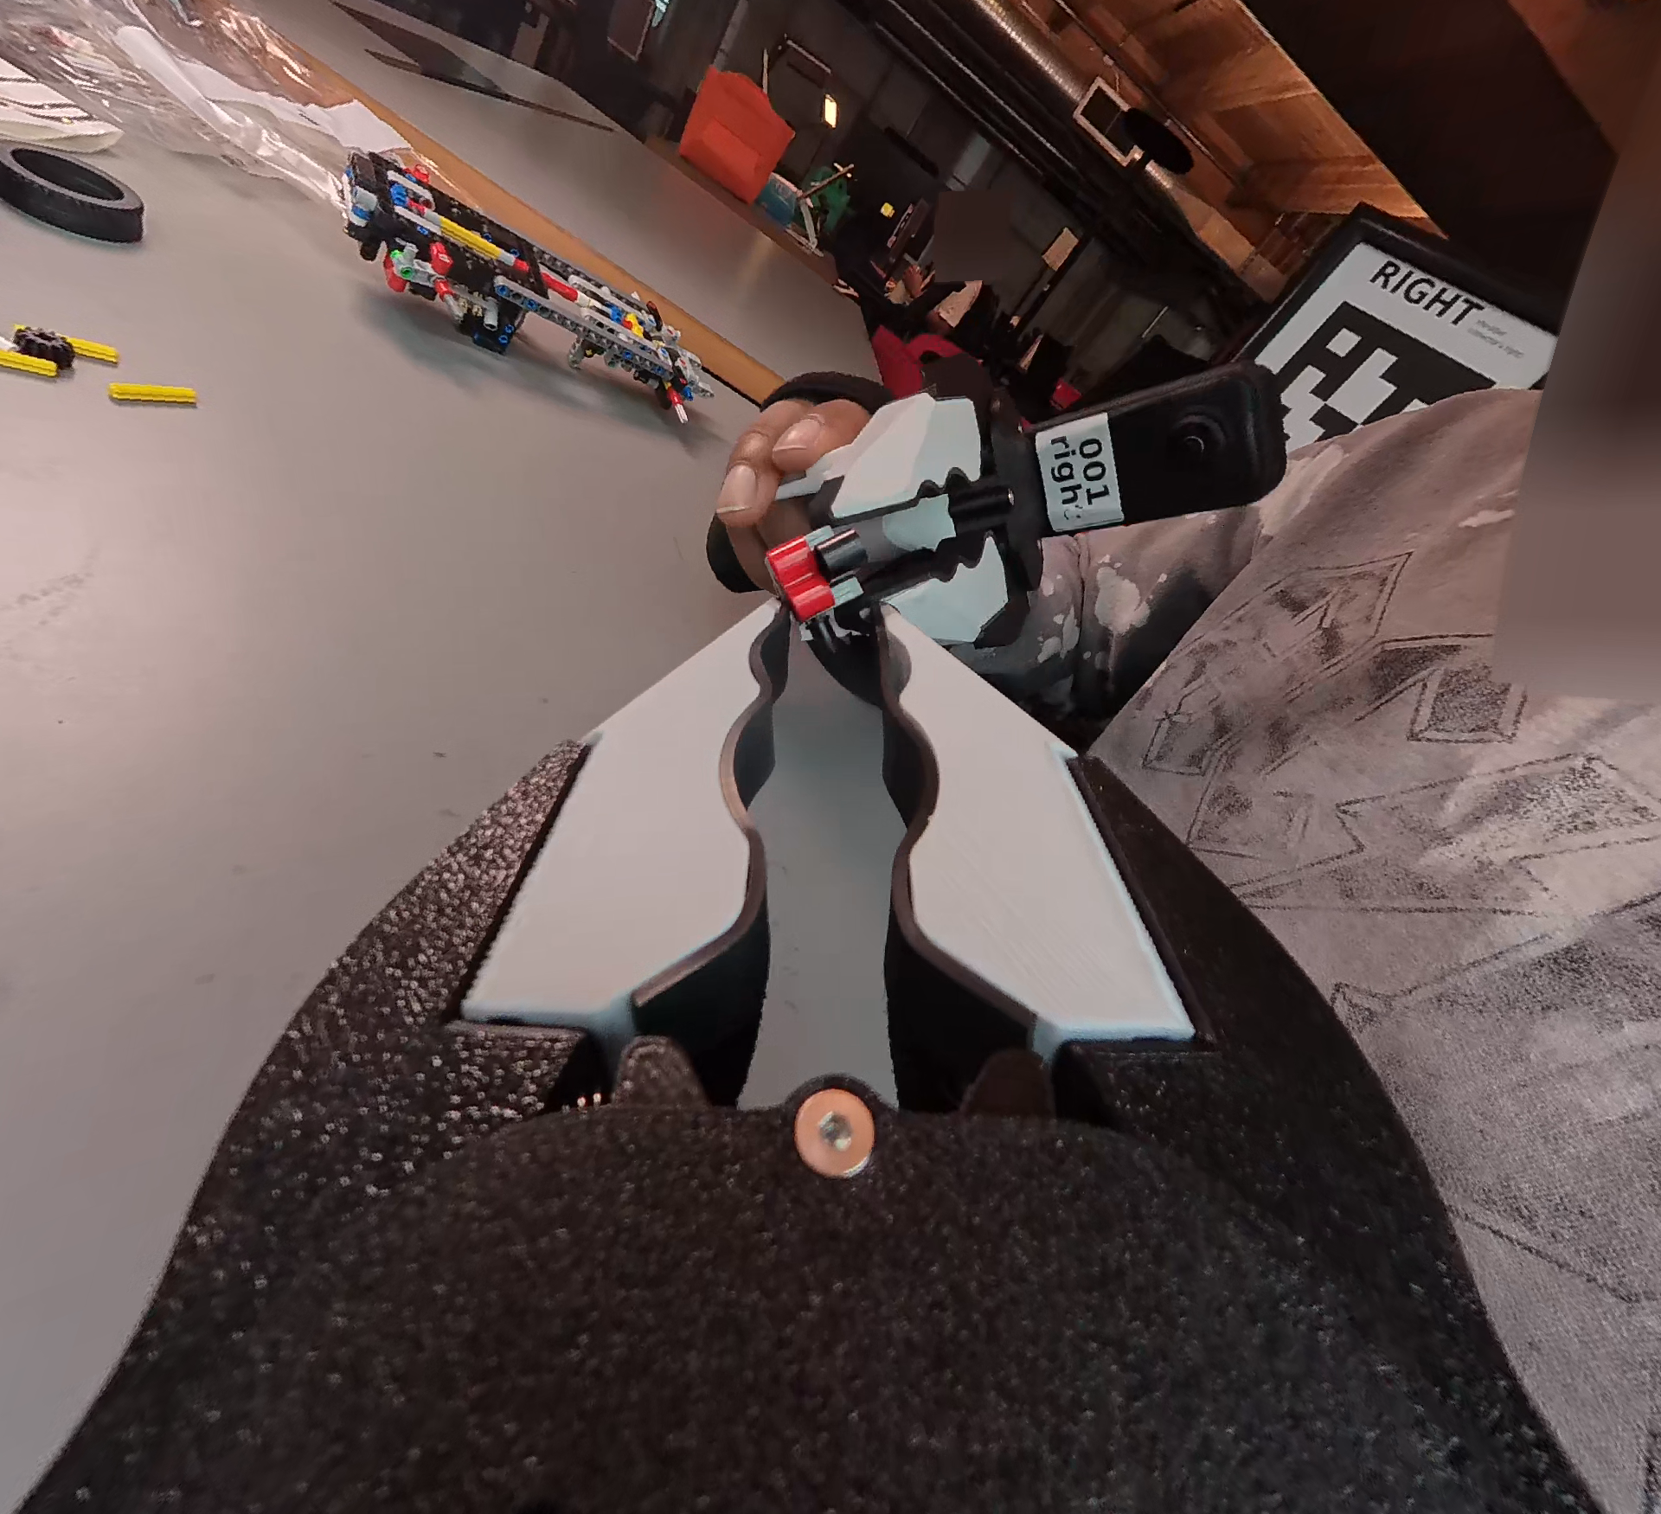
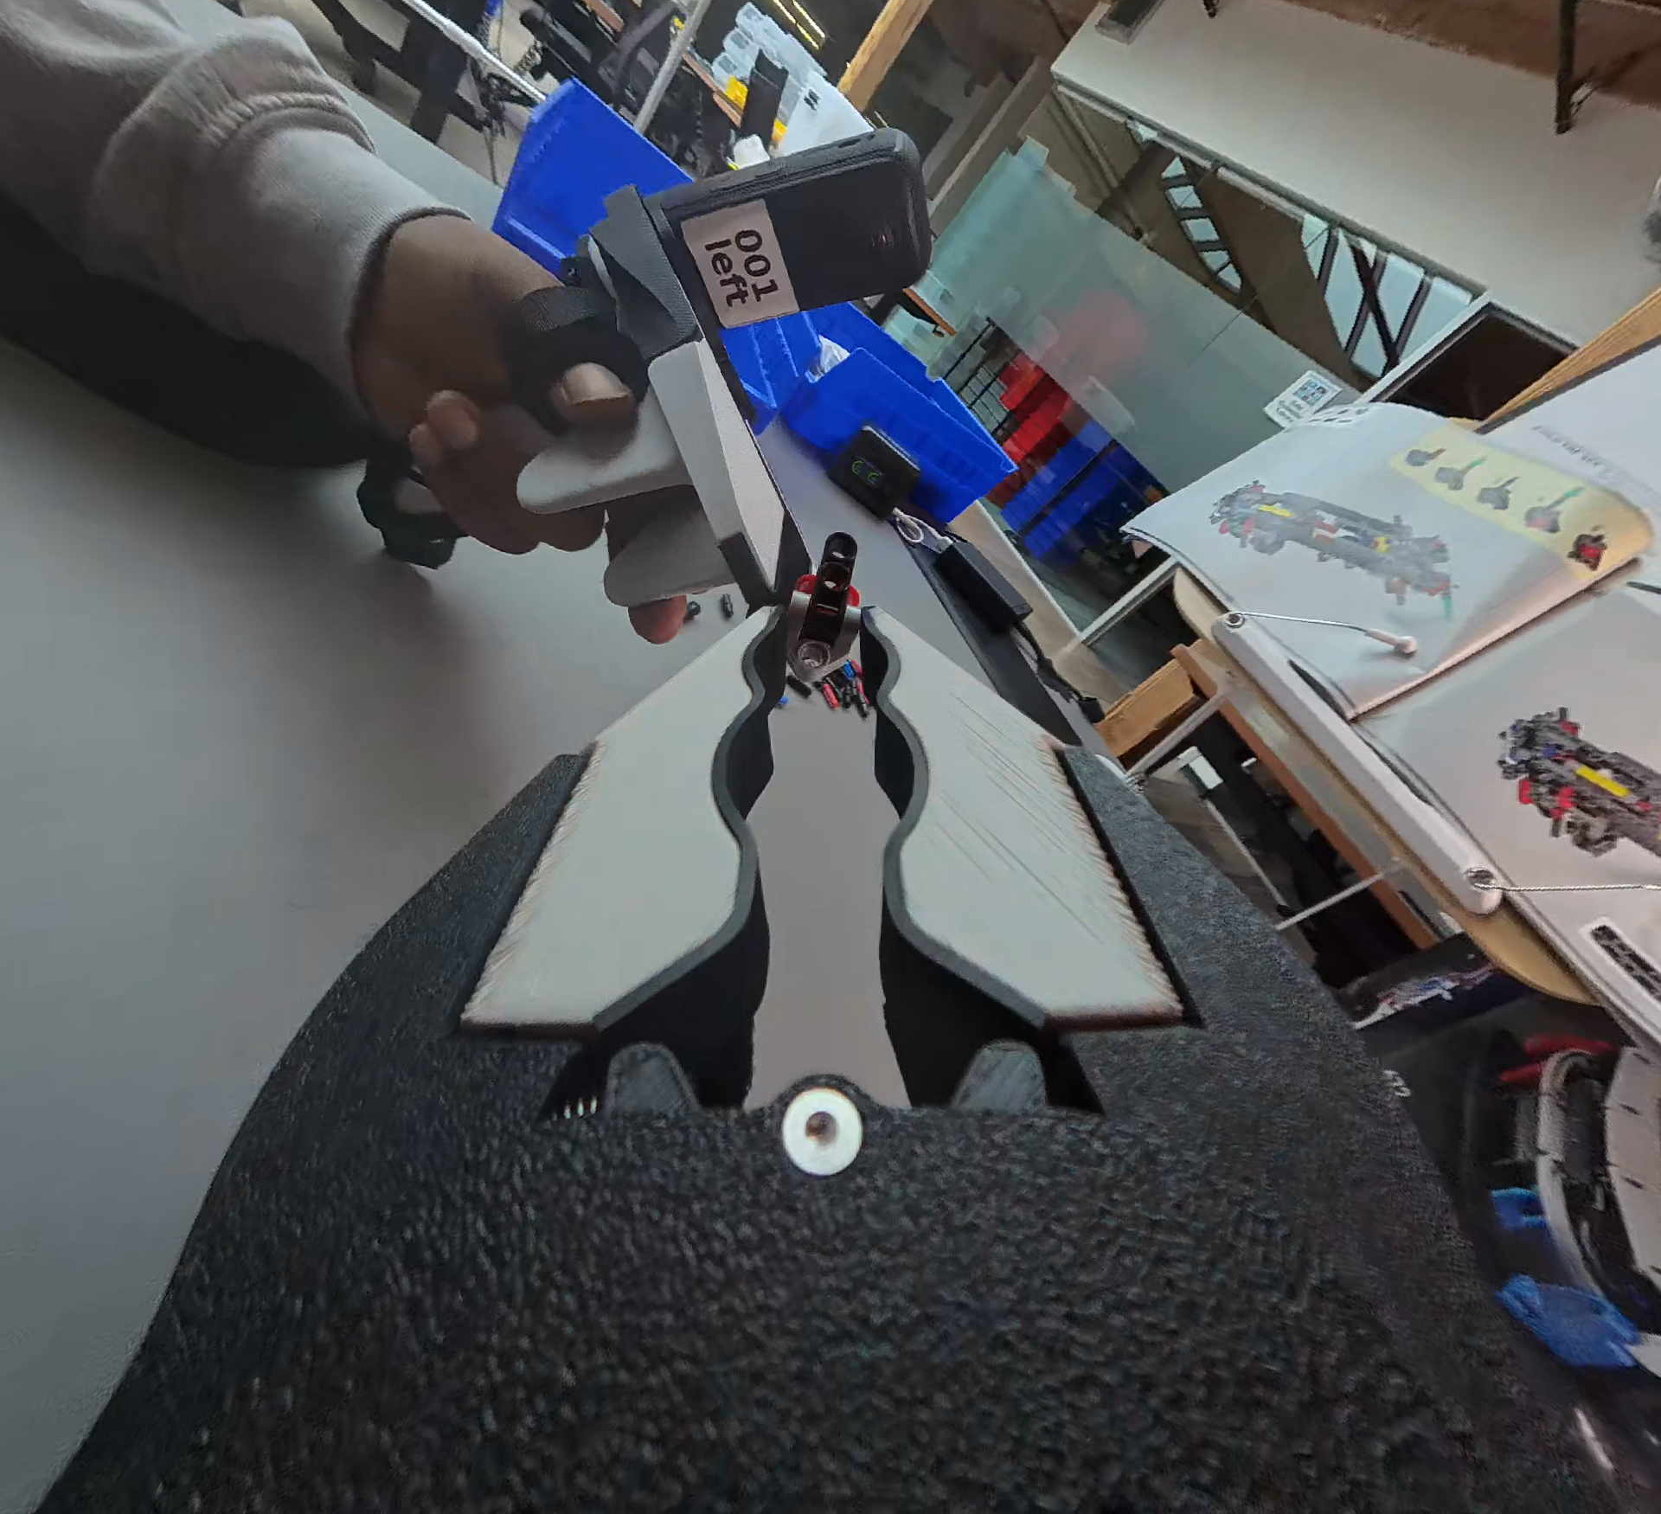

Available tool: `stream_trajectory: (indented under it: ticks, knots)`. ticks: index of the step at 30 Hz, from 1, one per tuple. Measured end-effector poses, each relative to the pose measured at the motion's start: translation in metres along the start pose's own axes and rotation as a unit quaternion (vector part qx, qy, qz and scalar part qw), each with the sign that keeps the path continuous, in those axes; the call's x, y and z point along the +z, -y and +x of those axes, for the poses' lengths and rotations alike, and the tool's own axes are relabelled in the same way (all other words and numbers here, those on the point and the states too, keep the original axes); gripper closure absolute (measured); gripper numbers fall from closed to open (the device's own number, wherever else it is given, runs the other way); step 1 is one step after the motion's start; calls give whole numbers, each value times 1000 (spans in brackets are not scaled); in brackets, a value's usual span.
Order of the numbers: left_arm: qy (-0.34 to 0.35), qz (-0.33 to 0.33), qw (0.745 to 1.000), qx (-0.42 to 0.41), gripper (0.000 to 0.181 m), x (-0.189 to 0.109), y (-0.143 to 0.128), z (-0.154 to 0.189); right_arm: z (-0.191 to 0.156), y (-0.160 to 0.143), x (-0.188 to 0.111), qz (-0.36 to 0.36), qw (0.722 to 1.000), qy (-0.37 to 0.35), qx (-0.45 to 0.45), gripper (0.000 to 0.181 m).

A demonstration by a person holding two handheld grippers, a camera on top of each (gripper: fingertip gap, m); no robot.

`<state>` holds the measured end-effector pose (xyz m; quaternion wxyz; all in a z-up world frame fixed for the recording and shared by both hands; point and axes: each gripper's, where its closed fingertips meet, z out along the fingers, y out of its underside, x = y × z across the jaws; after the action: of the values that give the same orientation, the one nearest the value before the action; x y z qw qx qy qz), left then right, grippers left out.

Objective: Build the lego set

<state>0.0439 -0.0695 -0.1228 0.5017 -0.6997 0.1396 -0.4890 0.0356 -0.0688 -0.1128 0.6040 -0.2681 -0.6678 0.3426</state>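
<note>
Gripping one small red-black piece (image 2: 820, 617), both hand-held grippers (image 1: 831, 633) (image 2: 816, 637), chassis (image 1: 521, 275) behind.

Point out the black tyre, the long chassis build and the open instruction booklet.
black tyre (image 1: 72, 194): left wrist view, its upper sidewall.
long chassis build (image 1: 503, 275): left wrist view, its middle.
open instruction booklet (image 2: 1348, 536): right wrist view, its upper page.

Workshop: exposed timber ceiling (image 1: 1258, 60), workbenches, blue parts bins (image 2: 863, 401).

Black tire (image 1: 70, 193) cut by left edge. Small pins (image 2: 840, 691) beyond right tool (image 2: 820, 644) too small to identify. Wheel (image 2: 1564, 1183) at lower right blurred, cropped. Instruction pages (image 2: 1402, 536) cut by right edge, drawings unreadable.
</note>
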Motion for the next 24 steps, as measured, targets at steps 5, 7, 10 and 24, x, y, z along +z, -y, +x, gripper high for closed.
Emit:
stream_trajectory:
  ticks: [5, 7, 10, 24]
  knots:
    - [-1, 6, 1000, -10, 172, -4, 3, -2, 2, 1, 1, 7, 1000, -14, -16, 166]
    - [2, 0, 1000, -6, 173, -5, 1, -2, 0, 1, 2, 9, 1000, -6, -7, 166]
    - [22, -3, 999, 31, 175, -6, 1, -3, -1, 1, 2, 20, 999, 5, 25, 167]
    - [57, 7, 968, 245, 176, -3, 4, 17, -6, 20, -2, 96, 917, 158, 354, 160]
